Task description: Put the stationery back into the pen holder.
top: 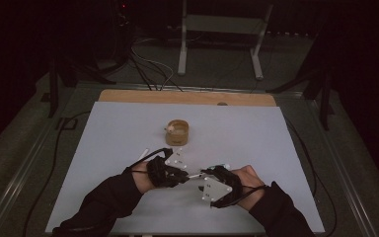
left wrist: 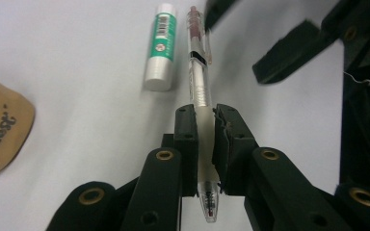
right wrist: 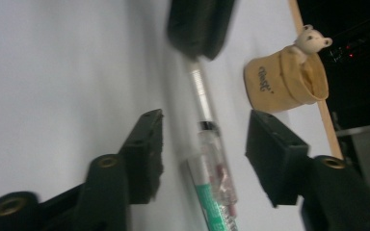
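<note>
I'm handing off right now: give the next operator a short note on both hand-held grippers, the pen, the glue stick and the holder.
Left hand-held gripper: shut on the clear plastic pen, gripping its pale grip section.
Right hand-held gripper: open, jaws on either side of the pen's clip end, not clamped.
White-and-green glue stick: lying on the white table beside the pen.
Tan holder with a small bear figure: upright farther up the table; its inside cannot be made out.
Done: pen grasped.
Left, probably: pen and glue stick into the holder.
</note>
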### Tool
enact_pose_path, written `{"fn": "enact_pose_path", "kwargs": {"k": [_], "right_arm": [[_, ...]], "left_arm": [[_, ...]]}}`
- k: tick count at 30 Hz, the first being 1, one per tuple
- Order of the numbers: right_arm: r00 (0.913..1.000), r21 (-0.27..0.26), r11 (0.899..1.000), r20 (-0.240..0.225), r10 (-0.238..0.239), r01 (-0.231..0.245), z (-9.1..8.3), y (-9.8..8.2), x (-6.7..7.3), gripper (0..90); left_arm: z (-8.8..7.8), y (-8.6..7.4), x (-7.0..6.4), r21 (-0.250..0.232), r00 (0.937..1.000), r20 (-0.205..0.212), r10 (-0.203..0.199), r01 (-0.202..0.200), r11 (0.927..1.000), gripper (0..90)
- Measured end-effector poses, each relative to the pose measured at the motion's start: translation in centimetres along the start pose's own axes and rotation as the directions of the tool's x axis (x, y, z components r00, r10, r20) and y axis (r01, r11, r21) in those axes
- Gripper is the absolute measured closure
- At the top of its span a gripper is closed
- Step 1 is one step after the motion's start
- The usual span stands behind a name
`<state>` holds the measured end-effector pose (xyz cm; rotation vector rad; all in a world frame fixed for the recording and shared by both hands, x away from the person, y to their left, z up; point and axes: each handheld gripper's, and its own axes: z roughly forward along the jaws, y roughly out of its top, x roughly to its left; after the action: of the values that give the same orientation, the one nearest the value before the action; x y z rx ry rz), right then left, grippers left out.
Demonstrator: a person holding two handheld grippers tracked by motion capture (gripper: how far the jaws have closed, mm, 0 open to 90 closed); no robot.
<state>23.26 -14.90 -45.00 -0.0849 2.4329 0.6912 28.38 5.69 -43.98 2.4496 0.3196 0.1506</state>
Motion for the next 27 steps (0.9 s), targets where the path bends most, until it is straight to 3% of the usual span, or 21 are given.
{"fn": "enact_pose_path", "kwargs": {"k": [5,8,13,14,15,20,24,27], "right_arm": [[0.9887,0.079,0.989,0.076,-0.13,0.124,1.0,0.9,1.0,56.2],[0.9687,0.13,0.969,0.107,-0.224,0.21,1.6,1.4,1.4,59.6],[0.933,0.183,0.939,0.165,-0.32,0.29,2.4,1.9,2.2,66.4],[0.9347,0.198,0.94,0.168,-0.313,0.279,2.5,1.9,2.5,68.3],[0.9234,0.196,0.932,0.179,-0.339,0.304,2.6,2.0,2.4,69.6],[0.9121,0.231,0.918,0.186,-0.365,0.321,2.9,2.2,2.6,75.8],[0.9089,0.243,0.917,0.2,-0.366,0.316,3.1,2.3,2.6,78.6],[0.9037,0.257,0.911,0.203,-0.377,0.322,3.1,2.4,2.6,79.5]], "left_arm": [[0.1,0.2,0.0,-0.002,0.9999,-0.01,-0.002,0.002,1.0,81.5],[0.3,0.4,-0.1,-0.005,0.9998,-0.019,-0.011,0.011,0.9999,81.5],[0.5,0.6,-0.3,-0.005,0.9994,-0.03,-0.016,0.016,0.9999,81.5],[0.5,0.6,-0.2,-0.001,0.9995,-0.029,-0.014,0.014,0.9999,81.5],[0.6,0.6,-0.2,-0.002,0.9995,-0.028,-0.015,0.015,0.9999,81.5],[0.6,0.7,-0.2,-0.008,0.9995,-0.025,-0.02,0.02,0.9998,81.5],[0.5,0.8,0.0,-0.01,0.9994,-0.022,-0.028,0.028,0.9996,81.5],[0.5,0.7,0.0,-0.015,0.9991,-0.024,-0.035,0.034,0.9993,81.4]]}}
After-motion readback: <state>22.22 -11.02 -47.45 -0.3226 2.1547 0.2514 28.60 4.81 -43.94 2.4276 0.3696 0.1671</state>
